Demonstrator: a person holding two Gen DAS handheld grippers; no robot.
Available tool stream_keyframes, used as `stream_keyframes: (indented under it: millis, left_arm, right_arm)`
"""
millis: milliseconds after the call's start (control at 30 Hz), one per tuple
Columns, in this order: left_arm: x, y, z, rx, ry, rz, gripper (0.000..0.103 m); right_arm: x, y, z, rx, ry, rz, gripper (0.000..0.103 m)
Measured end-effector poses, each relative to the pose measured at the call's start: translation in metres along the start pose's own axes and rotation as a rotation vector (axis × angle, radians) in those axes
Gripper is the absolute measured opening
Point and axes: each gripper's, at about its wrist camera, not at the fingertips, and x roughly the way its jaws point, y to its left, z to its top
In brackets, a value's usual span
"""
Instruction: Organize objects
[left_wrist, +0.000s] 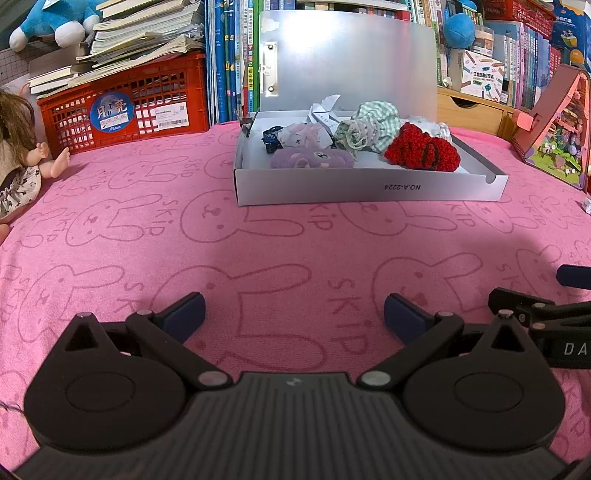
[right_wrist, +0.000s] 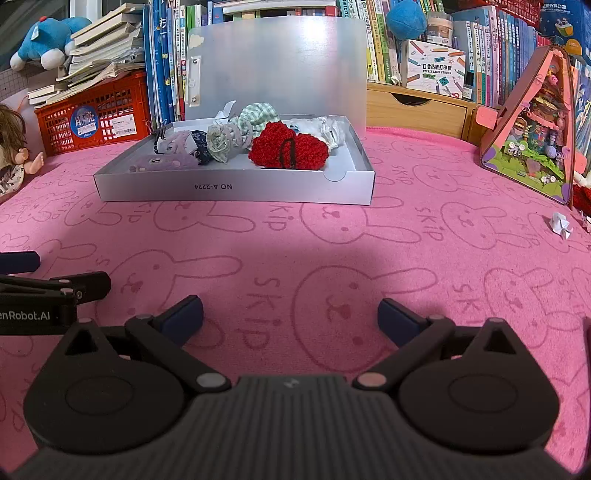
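1. Both claws hang low over the pink bunny-print cloth (left_wrist: 147, 229), side by side. The left claw (left_wrist: 294, 314) gapes wide with nothing between its pads, and the right claw (right_wrist: 290, 314) matches it, empty too.
2. The grey file box (right_wrist: 236, 190) sits well ahead, lid propped up so things drop straight in.
3. Inside it lie a red crochet piece (right_wrist: 288, 149), a green checked cloth (right_wrist: 255, 114) and a purple plush (left_wrist: 310, 158), bundled together.
4. One straggler: a small folded paper (right_wrist: 559, 223) lies far right on the cloth, probably next.
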Motion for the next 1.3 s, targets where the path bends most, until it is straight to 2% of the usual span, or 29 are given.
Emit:
stream_keyframes:
  millis: [400, 1300]
  left_arm:
    - [-0.0009, -0.0031, 0.0002, -0.015, 0.001, 0.022, 0.103]
    - [-0.0005, -0.0026, -0.0001, -0.014, 0.000, 0.022, 0.103]
  right_arm:
    - [0.0000, 0.0001, -0.0003, 0.000, 0.000, 0.000, 0.103]
    - [0.0005, -0.0001, -0.0004, 0.000, 0.000, 0.000, 0.103]
